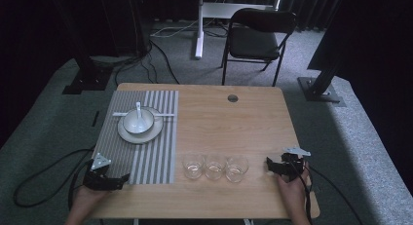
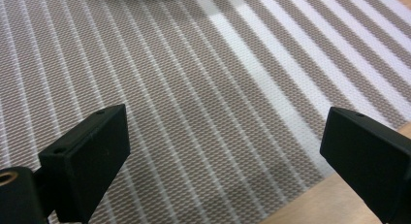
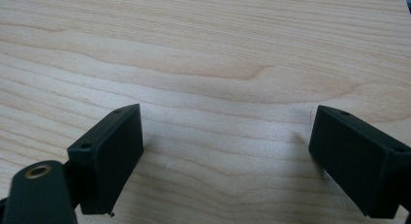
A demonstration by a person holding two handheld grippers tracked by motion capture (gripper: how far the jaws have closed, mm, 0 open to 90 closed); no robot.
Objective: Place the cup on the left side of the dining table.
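Both tongs, left (image 1: 124,178) and right (image 1: 268,163), gape empty on the counter (image 1: 219,118); we should approach the three glasses (image 1: 215,167) squarely.

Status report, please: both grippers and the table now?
Left gripper open, over striped placemat. Right gripper open, over bare table. Three glasses between them; nothing held.

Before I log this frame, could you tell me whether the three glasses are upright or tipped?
Upright: the three glasses stand in a row on the table, open mouths facing up.
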